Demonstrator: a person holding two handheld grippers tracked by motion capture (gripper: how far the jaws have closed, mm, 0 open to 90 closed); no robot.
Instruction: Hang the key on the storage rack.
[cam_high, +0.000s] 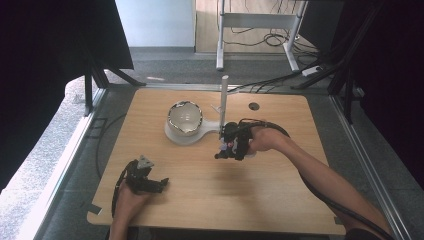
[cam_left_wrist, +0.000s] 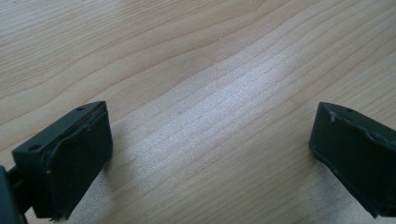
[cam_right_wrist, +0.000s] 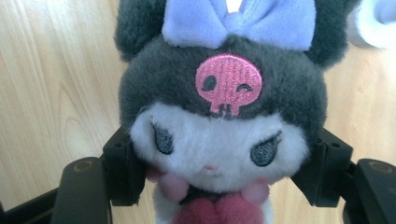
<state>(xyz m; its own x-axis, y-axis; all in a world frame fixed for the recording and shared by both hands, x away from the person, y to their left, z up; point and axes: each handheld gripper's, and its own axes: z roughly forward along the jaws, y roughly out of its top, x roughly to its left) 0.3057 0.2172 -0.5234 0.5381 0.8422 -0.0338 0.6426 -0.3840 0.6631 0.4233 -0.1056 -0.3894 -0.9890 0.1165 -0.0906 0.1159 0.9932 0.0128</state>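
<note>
A plush toy (cam_right_wrist: 219, 93) with a dark hood, a pink skull patch, a lavender bow and a white face sits between the jaws of my right gripper (cam_right_wrist: 222, 163). Both jaws press into the sides of its head. In the high view that gripper (cam_high: 229, 149) hangs a little above the middle of the wooden table (cam_high: 210, 200), just right of a shiny bowl (cam_high: 184, 117). My left gripper (cam_high: 161, 184) rests low at the table's front left. Its jaws (cam_left_wrist: 210, 140) stand wide apart over bare wood with nothing between them.
The bowl sits on a white base (cam_high: 175, 136) with a thin upright white post (cam_high: 223, 100) beside it. A small round hole (cam_high: 254, 106) lies near the table's far edge. Cables and a white frame (cam_high: 260, 20) stand on the floor beyond.
</note>
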